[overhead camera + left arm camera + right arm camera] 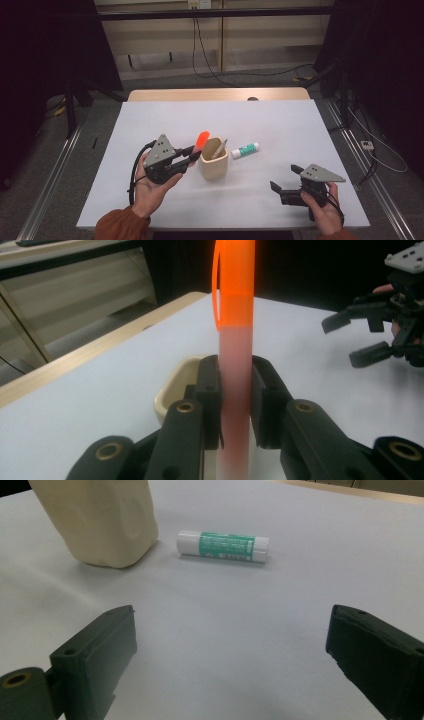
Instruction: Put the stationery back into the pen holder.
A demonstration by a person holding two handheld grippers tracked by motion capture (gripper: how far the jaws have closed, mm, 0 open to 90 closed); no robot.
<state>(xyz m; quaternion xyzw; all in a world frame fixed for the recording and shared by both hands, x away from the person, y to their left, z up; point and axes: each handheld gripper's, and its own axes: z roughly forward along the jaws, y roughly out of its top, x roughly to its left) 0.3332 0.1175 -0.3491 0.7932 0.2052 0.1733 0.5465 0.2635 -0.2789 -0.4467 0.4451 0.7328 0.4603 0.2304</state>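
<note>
2 tools | L tool (235,405) pinching orange pen (235,340) by cup (214,159) | R tool (230,655) jaws spread wide, holding nothing

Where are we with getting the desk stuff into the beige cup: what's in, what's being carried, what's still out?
Done: one pale pen-like item already stands in the beige cup. In hand: the left gripper is shut on the orange-capped marker, held by the cup's rim, not yet inside. Left: the green-and-white glue stick still lies on the table beside the cup, and the right gripper is open, holding nothing.
</note>
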